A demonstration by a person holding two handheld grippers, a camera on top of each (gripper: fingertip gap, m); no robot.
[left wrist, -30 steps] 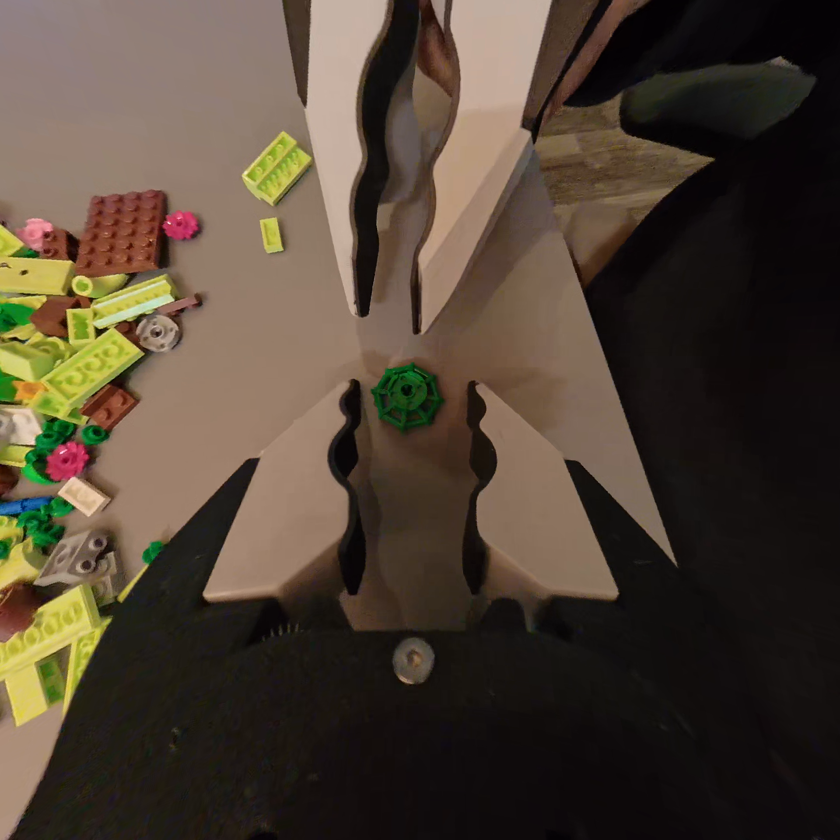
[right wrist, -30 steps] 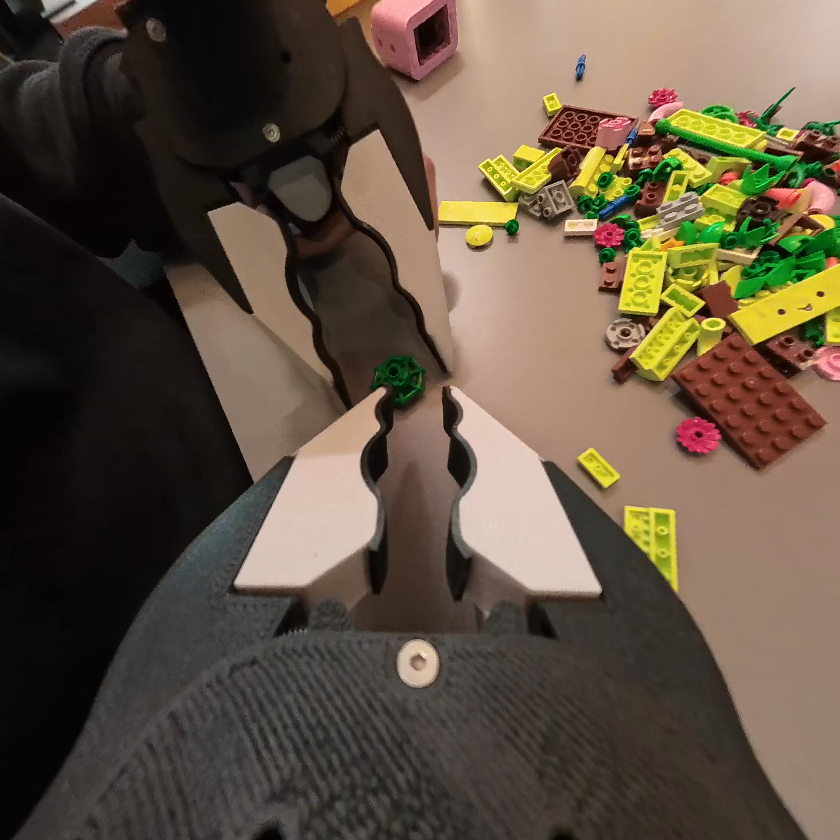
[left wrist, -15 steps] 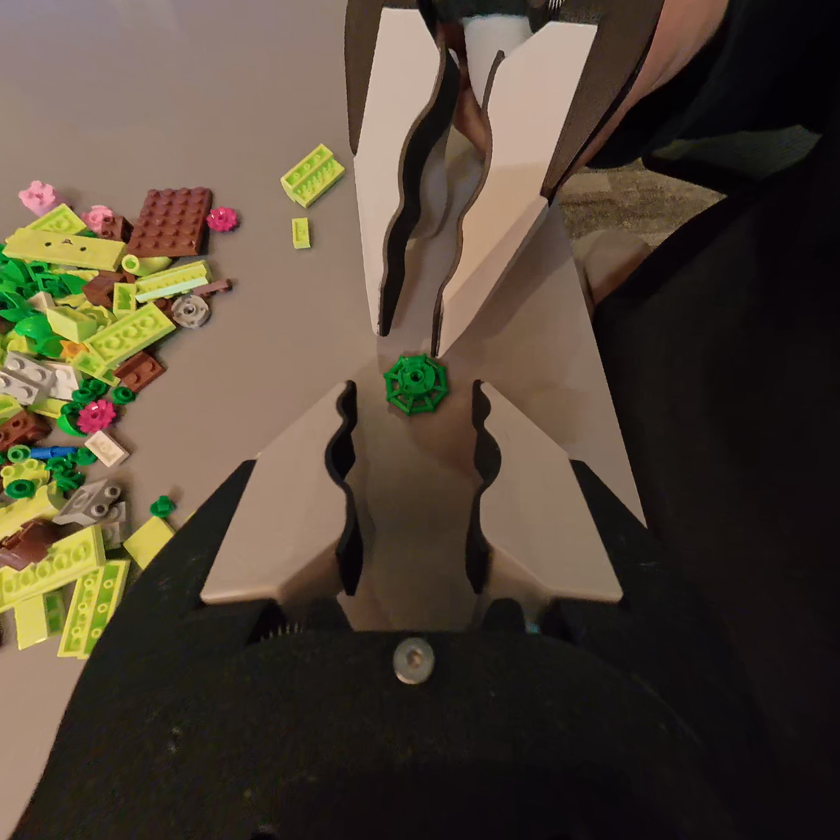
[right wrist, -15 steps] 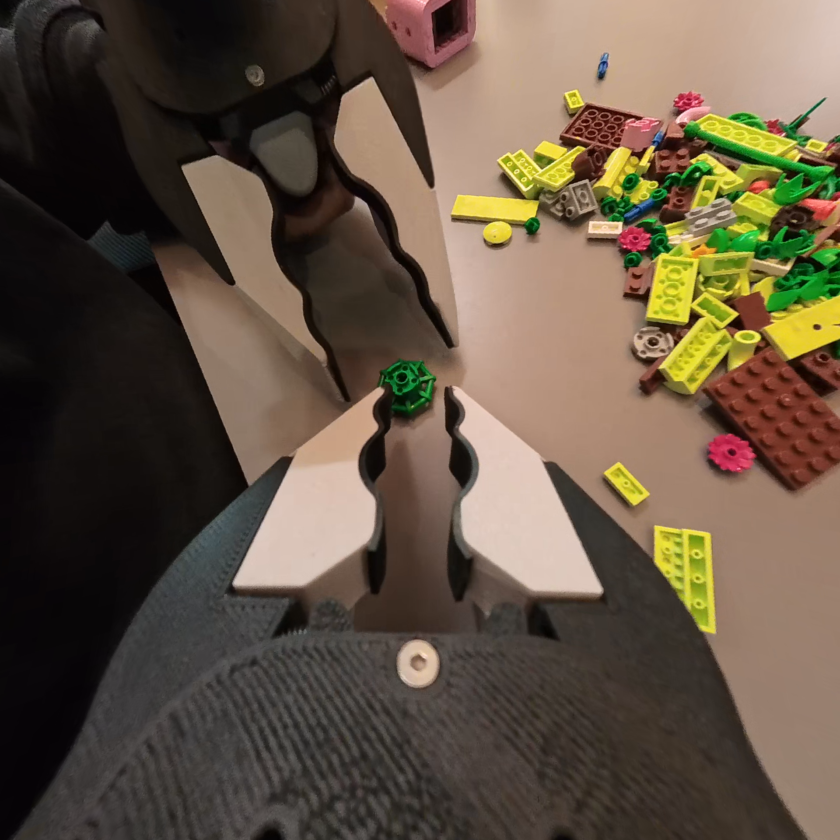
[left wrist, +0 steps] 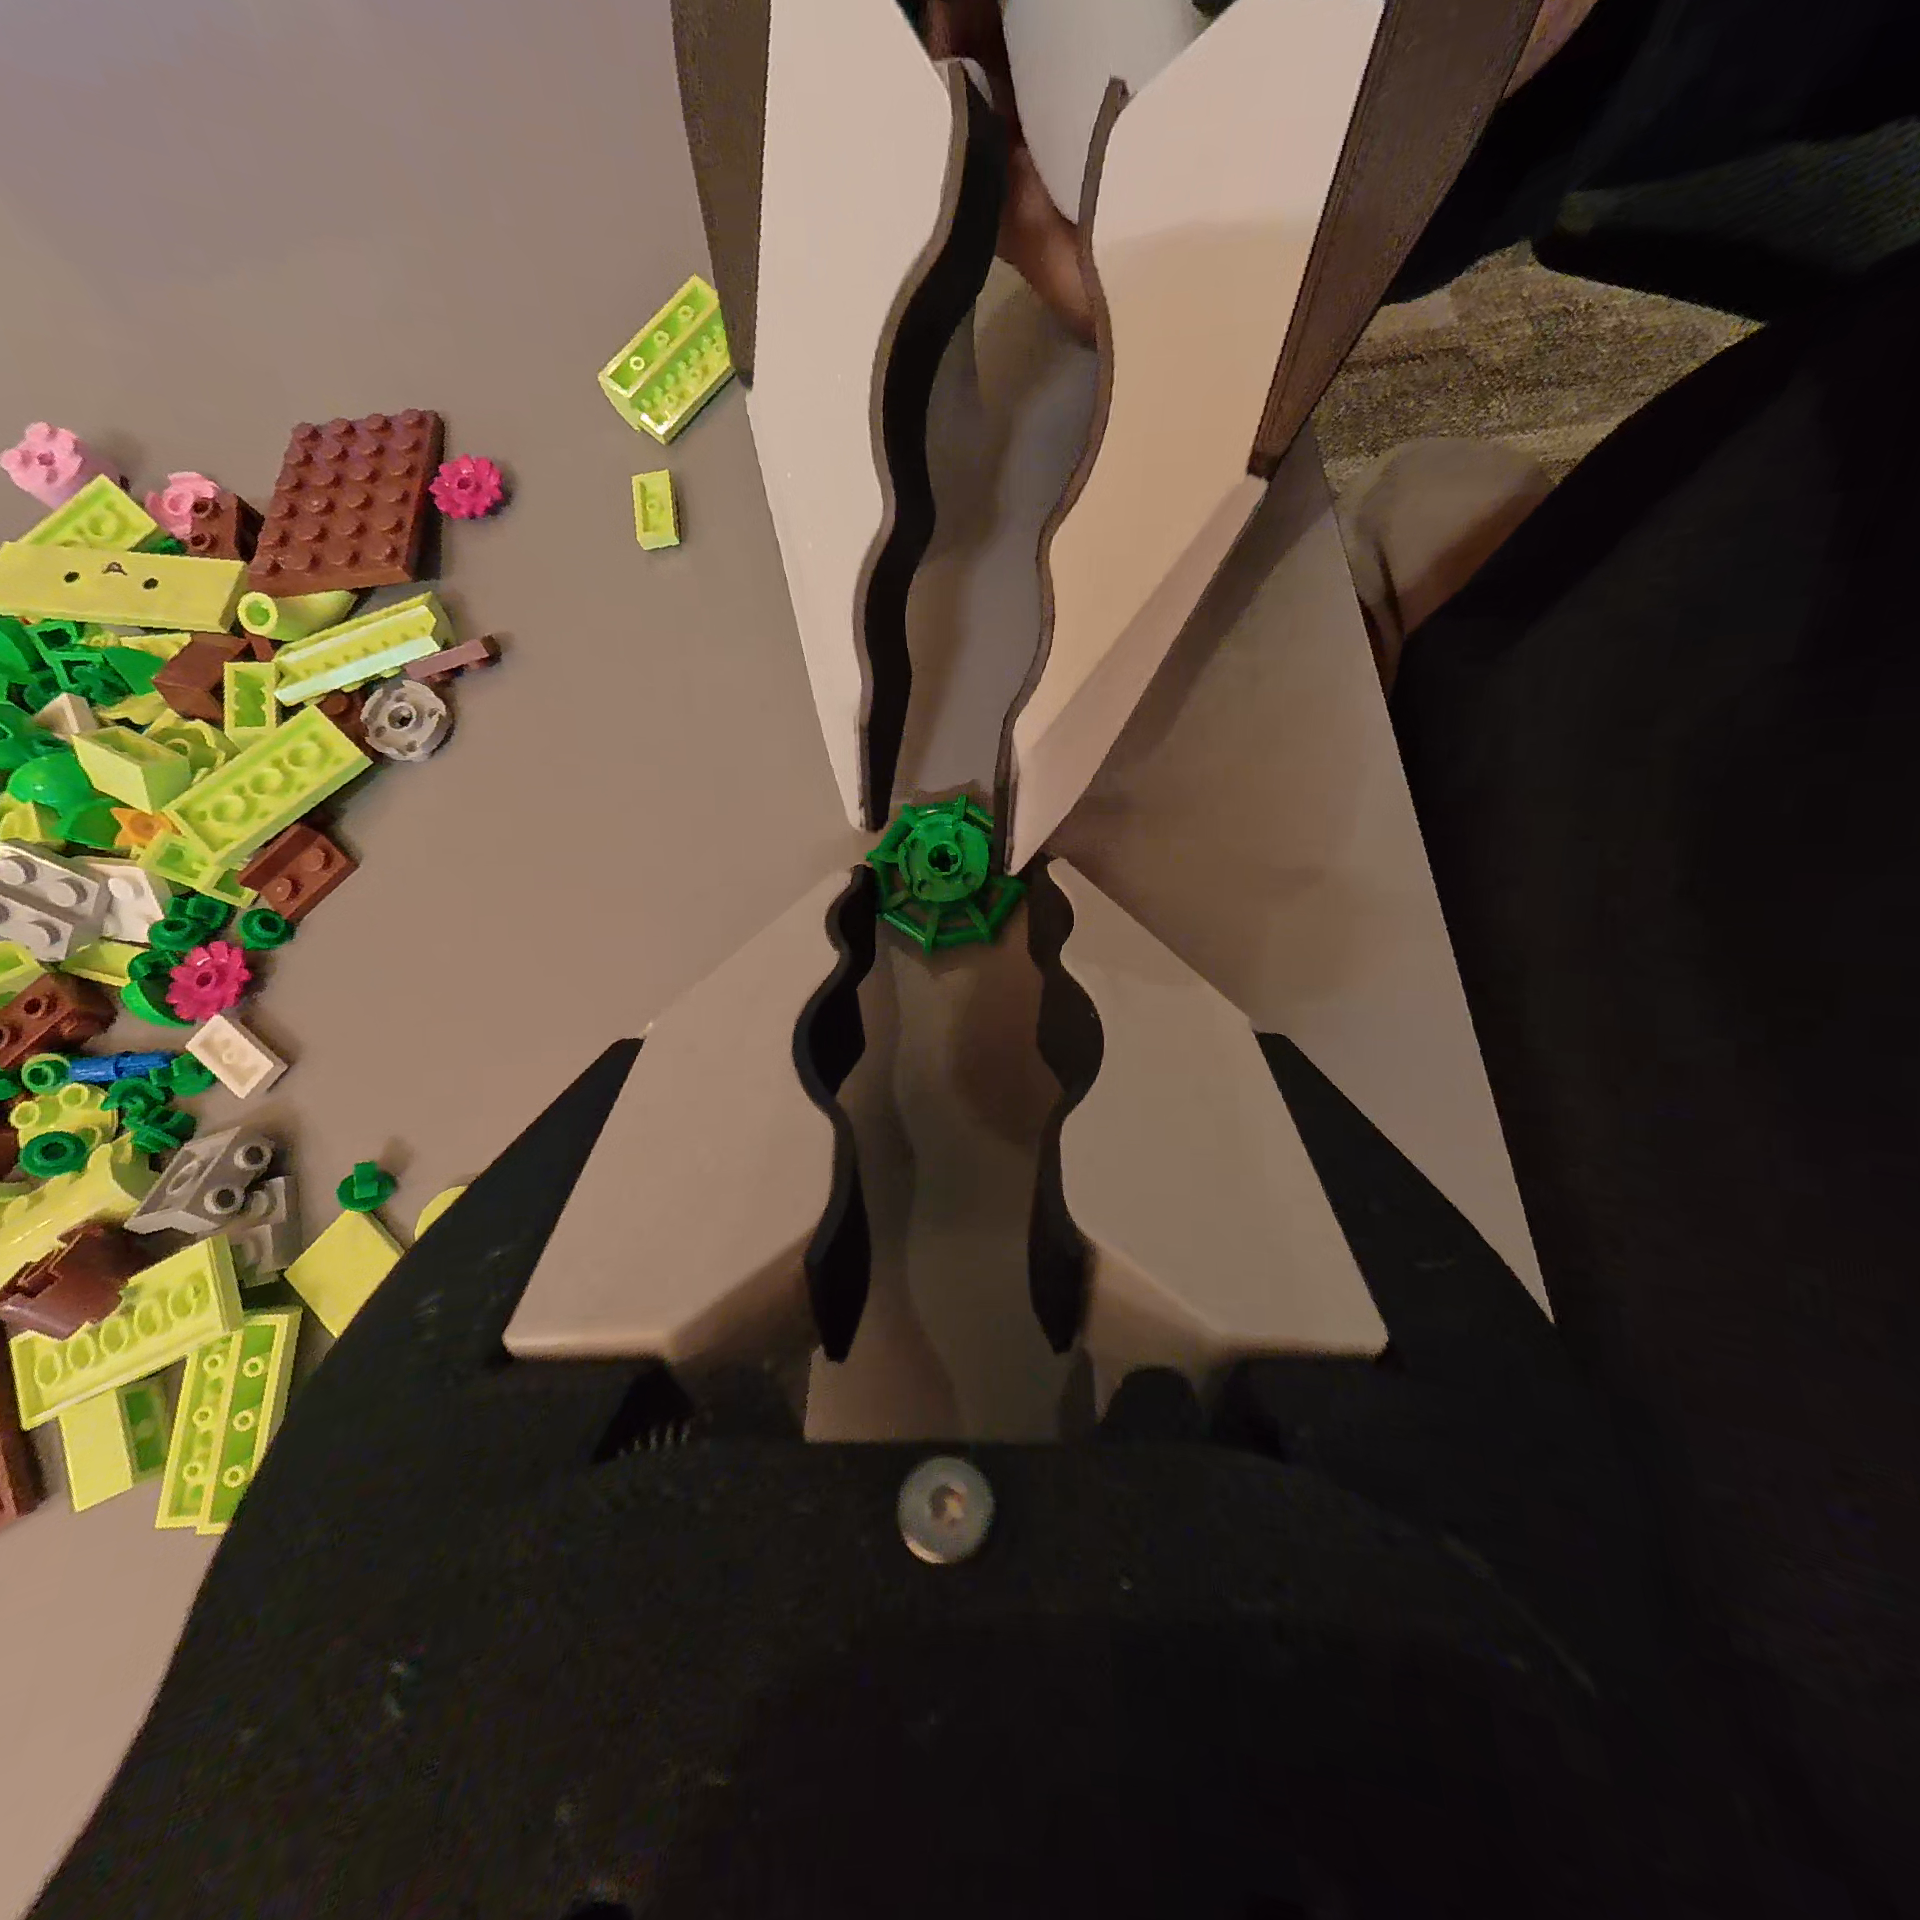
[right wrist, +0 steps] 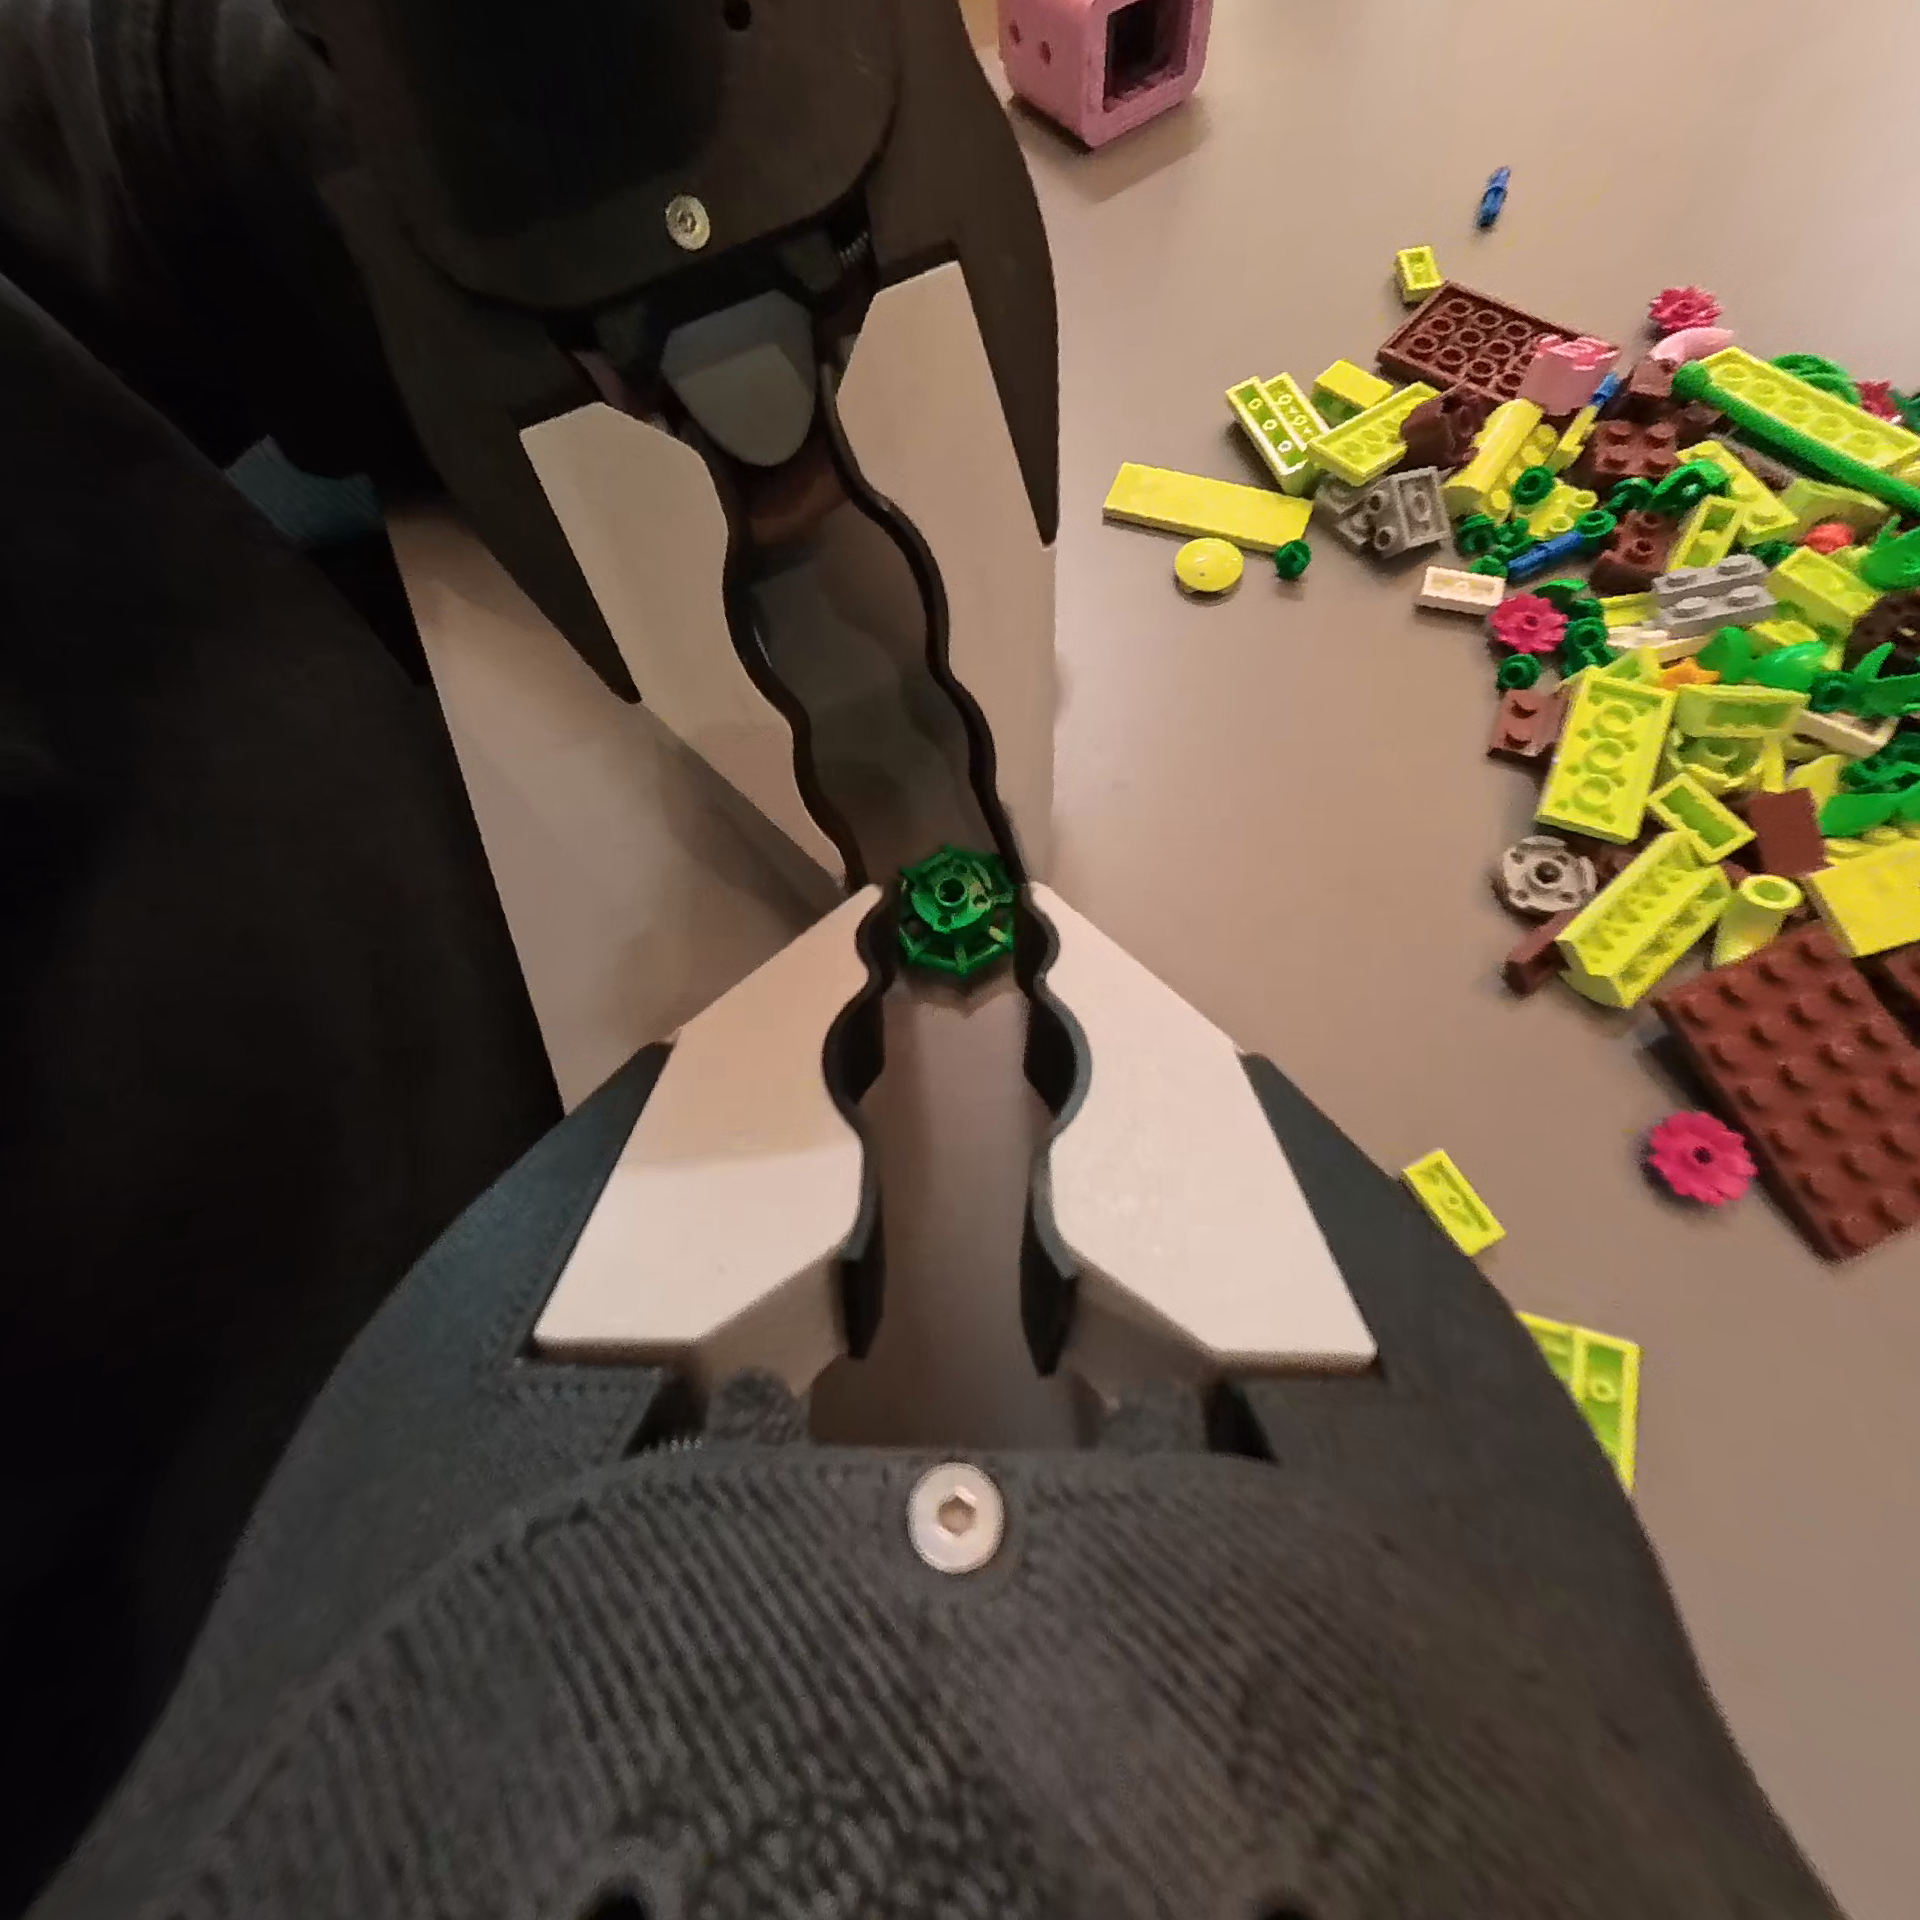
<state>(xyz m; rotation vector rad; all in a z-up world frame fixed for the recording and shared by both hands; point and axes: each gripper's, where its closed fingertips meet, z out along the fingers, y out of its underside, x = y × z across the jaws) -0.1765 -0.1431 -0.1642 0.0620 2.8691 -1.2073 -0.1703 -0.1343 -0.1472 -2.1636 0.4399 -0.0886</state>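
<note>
A small round green web-shaped piece (left wrist: 940, 868) lies on the grey table (left wrist: 416, 208), right at the table's near edge. My left gripper (left wrist: 951, 888) has its two tips pressed against the piece's sides. My right gripper (left wrist: 937, 826) comes in from the opposite side, tip to tip with the left. In the right wrist view the piece (right wrist: 951, 914) sits between the right gripper's (right wrist: 948, 920) narrowly parted tips, with thin gaps on both sides. The left gripper (right wrist: 930, 873) reaches down from the top of that view.
A heap of lime, green, brown and grey bricks (left wrist: 156, 831) lies left of the grippers, also in the right wrist view (right wrist: 1714, 623). A brown studded plate (right wrist: 1818, 1081), a pink flower stud (right wrist: 1699, 1158) and a pink hollow cube (right wrist: 1107, 62) lie nearby. A person's dark clothing (left wrist: 1662, 935) fills the side beyond the edge. From either gripper's tips it is about 12 centimeters to the pink flower stud (right wrist: 1699, 1158). My left wrist view (left wrist: 465, 480) looks at it from another angle.
My left gripper's jaws have narrowed onto the green piece. My right gripper has moved forward, so the piece now sits between its tips instead of just ahead of them.
</note>
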